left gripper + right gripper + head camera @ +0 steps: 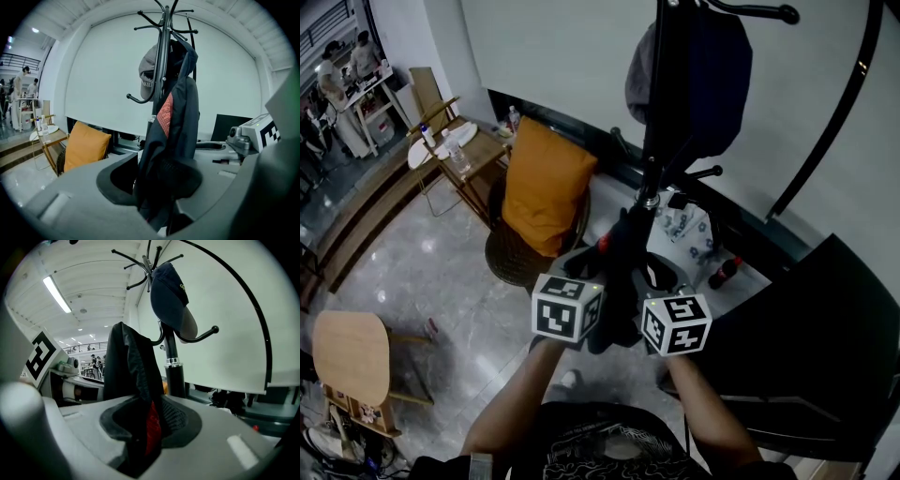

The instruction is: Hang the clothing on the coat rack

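Observation:
A dark jacket with a red lining hangs down the black coat rack, its collar up at the hooks. A cap sits on a hook beside it. Both grippers meet at the jacket's lower part. Cloth runs down between the jaws of my left gripper, which stand apart with a dark gap on their left side. My right gripper also has the jacket between its spread jaws, the fabric slack. The rack's pole stands just behind.
A wicker chair with an orange cushion stands left of the rack, a side table with bottles beyond it. A round wooden stool is at the lower left. A black panel and a curved black bar are on the right.

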